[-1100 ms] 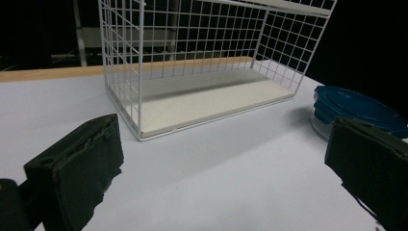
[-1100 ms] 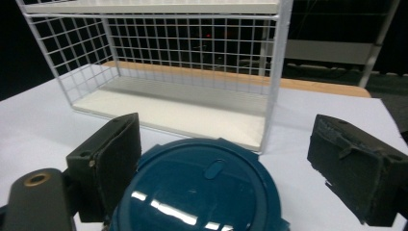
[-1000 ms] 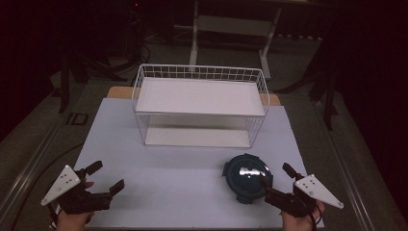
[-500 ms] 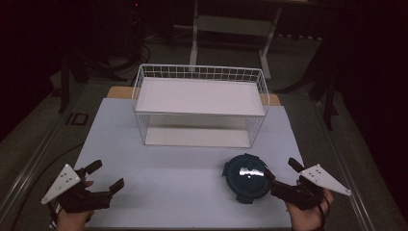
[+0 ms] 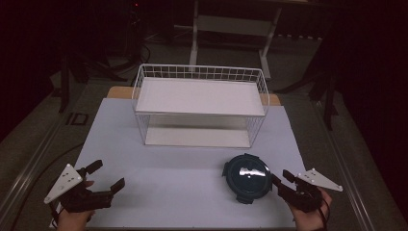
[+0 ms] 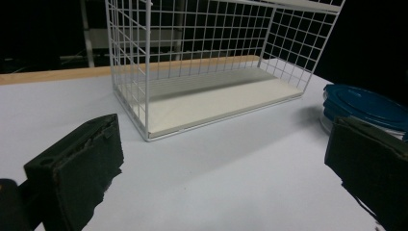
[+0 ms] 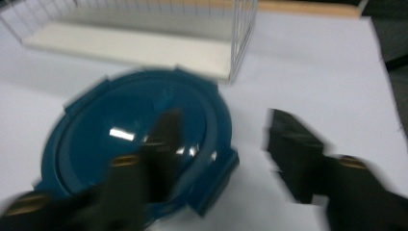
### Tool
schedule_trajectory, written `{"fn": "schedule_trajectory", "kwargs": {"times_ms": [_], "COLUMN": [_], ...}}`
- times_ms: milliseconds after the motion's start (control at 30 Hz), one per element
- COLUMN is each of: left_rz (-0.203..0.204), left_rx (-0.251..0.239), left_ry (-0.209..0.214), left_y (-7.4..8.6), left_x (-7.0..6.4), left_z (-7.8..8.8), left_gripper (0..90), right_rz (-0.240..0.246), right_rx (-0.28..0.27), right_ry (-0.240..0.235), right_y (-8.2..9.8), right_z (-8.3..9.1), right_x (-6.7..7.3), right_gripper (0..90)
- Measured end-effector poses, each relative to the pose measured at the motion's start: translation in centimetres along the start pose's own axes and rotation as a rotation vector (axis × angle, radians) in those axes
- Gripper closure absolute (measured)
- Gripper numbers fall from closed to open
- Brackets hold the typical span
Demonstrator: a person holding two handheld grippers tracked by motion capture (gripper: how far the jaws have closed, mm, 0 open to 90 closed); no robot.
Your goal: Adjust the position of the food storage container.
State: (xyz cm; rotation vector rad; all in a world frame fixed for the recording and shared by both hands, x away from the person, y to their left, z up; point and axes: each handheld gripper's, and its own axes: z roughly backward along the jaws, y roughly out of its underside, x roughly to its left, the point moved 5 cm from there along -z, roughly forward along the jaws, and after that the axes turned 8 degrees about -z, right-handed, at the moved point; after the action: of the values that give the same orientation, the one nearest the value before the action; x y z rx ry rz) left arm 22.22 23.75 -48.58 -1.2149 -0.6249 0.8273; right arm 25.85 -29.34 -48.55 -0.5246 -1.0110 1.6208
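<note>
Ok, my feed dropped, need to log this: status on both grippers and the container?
Left gripper open, idle. Right gripper jaws just been closing, straddling the rim of the blue-lidded container, no clamp yet. White wire rack behind, nothing between.

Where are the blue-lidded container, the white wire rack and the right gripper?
blue-lidded container (image 5: pixel 247 174), high view, centre of lid.
white wire rack (image 5: pixel 199 95), high view, top shelf.
right gripper (image 5: pixel 282 179), high view, between its fingertips.
</note>
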Motion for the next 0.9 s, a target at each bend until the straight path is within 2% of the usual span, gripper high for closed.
{"fn": "schedule_trajectory", "kwargs": {"times_ms": [33,233,433,533,600,700,900], "left_rz": [0.001,-0.006,-0.007,-0.007,-0.007,-0.008,-0.009], "left_rx": [0.002,0.0,0.002,0.006,0.006,0.007,0.013], "left_ry": [-0.001,-0.001,0.0,0.001,0.002,0.004,0.011], "left_y": [0.0,0.0,0.0,0.1,0.1,0.1,0.1], "left_x": [0.0,0.0,-0.1,-0.1,-0.1,-0.2,-0.4], "left_z": [0.0,0.0,-0.1,-0.1,-0.1,-0.2,-0.2], "left_gripper": [0.0,0.0,0.0,0.0,0.0,0.0,0.0], "right_rz": [-0.004,-0.02,-0.036,-0.037,-0.036,-0.053,-0.042], "right_rx": [0.01,0.076,0.162,0.18,0.186,0.194,0.21], "right_ry": [0.011,0.049,0.017,-0.005,0.015,0.009,-0.006], "right_y": [0.3,1.6,2.9,3.1,3.1,3.0,2.6], "right_z": [-0.1,-0.6,-1.6,-2.0,-2.2,-2.3,-3.1], "right_x": [-0.2,-1.2,-1.4,-1.2,-1.1,-1.1,-0.3], "right_gripper": [61.7,89.0,90.0,90.0,90.0,90.0,90.0]}}
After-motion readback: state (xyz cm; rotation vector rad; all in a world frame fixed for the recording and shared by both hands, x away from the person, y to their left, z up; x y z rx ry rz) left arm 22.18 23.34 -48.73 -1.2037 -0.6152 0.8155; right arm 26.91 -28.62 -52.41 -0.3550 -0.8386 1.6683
